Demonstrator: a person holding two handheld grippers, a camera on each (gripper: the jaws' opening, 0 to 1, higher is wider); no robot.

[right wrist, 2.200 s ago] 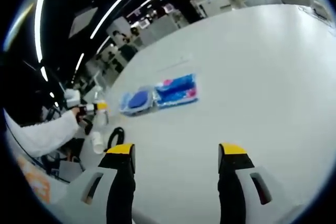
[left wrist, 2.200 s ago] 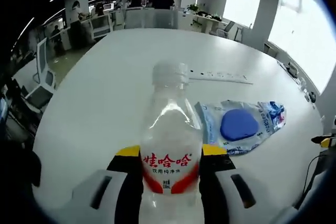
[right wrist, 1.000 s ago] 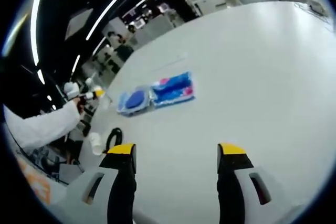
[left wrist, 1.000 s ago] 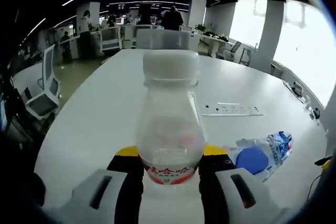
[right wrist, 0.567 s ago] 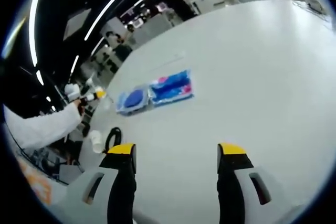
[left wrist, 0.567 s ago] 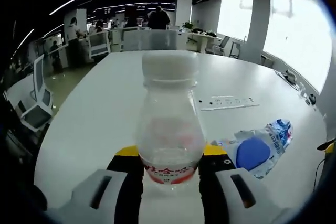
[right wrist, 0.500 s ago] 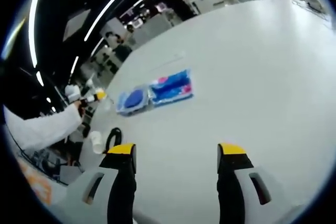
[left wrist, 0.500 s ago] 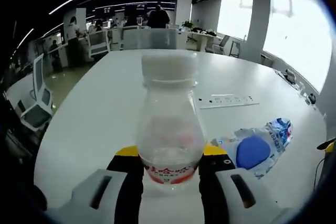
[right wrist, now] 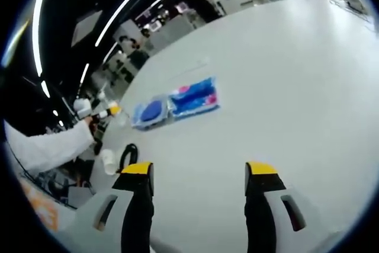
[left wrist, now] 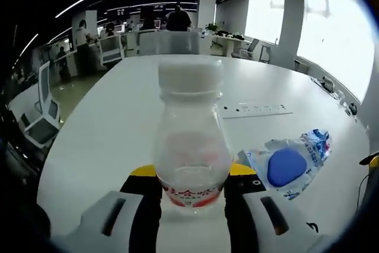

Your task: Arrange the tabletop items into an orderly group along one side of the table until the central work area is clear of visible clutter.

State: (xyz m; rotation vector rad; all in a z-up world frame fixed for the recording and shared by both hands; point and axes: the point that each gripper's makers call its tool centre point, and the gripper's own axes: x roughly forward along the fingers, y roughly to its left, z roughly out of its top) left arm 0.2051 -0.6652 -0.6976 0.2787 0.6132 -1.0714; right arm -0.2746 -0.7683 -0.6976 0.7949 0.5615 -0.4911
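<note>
A clear water bottle point(left wrist: 190, 140) with a white cap and a red label stands upright between my left gripper's jaws; the left gripper point(left wrist: 190, 189) is shut on its lower body above the white table point(left wrist: 112, 122). To its right lies a clear bag holding a round blue item point(left wrist: 287, 166). In the right gripper view that bag point(right wrist: 151, 112) lies beside a blue packet point(right wrist: 193, 98). My right gripper point(right wrist: 199, 197) hovers open over bare tabletop with nothing between its jaws. The left gripper point(right wrist: 102, 112) appears far left, on a white sleeve point(right wrist: 50, 147).
A white power strip point(left wrist: 257, 109) lies flat behind the bag. A black cable loop point(right wrist: 128, 154) and a small white object point(right wrist: 109, 160) sit near the table's edge. Office chairs and desks stand beyond the table. Wide bare tabletop point(right wrist: 296, 87) stretches to the right.
The left gripper has tipped up from looking down at the table to nearly level, still holding the bottle. Over the last second both views barely shift. The right gripper stays open.
</note>
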